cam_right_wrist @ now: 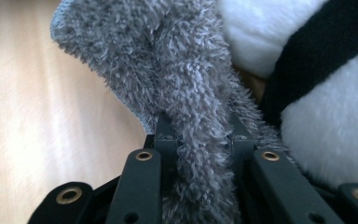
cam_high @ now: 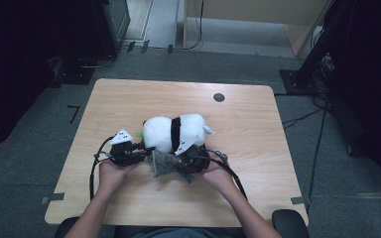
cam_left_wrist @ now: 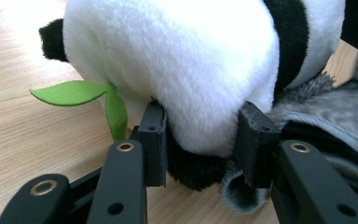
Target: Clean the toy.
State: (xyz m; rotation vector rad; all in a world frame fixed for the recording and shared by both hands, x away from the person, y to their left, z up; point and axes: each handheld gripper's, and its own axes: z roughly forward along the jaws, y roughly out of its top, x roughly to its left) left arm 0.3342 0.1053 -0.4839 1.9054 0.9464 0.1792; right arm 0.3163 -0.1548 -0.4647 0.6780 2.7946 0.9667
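A white plush panda (cam_high: 176,131) with a black band lies on its side in the middle of the wooden table (cam_high: 129,99). A green felt leaf (cam_left_wrist: 81,93) sticks out by its head. My left gripper (cam_high: 141,147) is shut on the panda's lower white part (cam_left_wrist: 200,107), the pads pressing into the plush. A grey fuzzy cloth (cam_high: 167,163) lies bunched at the panda's near side. My right gripper (cam_high: 181,161) is shut on a fold of this grey cloth (cam_right_wrist: 200,135), which runs up between its jaws beside the panda (cam_right_wrist: 335,126).
A small dark round disc (cam_high: 219,97) sits in the table's far right part. Cables trail from both grippers toward the near edge. Dark stands and cables (cam_high: 302,74) stand on the floor beyond the table.
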